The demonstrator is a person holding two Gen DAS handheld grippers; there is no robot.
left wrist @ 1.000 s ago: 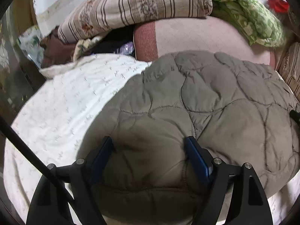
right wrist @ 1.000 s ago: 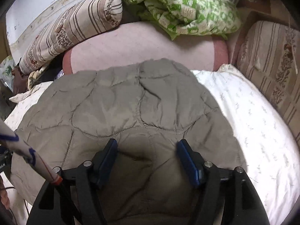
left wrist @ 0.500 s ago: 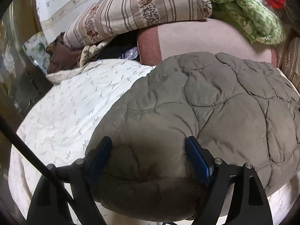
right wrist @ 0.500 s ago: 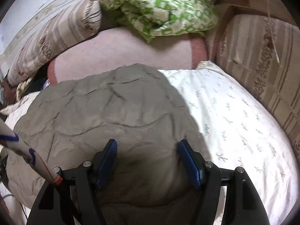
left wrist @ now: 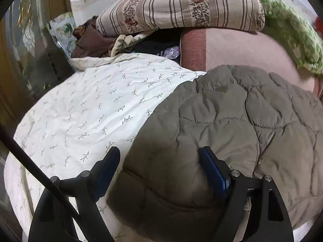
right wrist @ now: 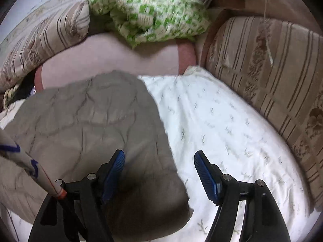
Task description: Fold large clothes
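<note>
A grey-brown quilted garment point(left wrist: 232, 125) lies folded in a thick bundle on a white leaf-print bedsheet point(left wrist: 90, 111). My left gripper point(left wrist: 159, 167) is open above the bundle's near left corner, its right finger over the fabric and its left finger over the sheet. In the right wrist view the garment point(right wrist: 97, 121) fills the left half. My right gripper point(right wrist: 159, 171) is open above the bundle's near right corner, left finger over the fabric, right finger over the sheet point(right wrist: 222, 121). Neither gripper holds anything.
A pink blanket point(left wrist: 238, 50) lies behind the garment, with a striped pillow point(left wrist: 177, 6) and a green checked quilt point(right wrist: 149, 14) on it. A striped cushion point(right wrist: 272, 76) lines the right side. Dark clothes point(left wrist: 90, 40) and a glass-fronted cabinet point(left wrist: 24, 50) are at left.
Both grippers have drawn outward from the middle of the garment: the left one to its left corner, the right one to its right corner. Both stayed open.
</note>
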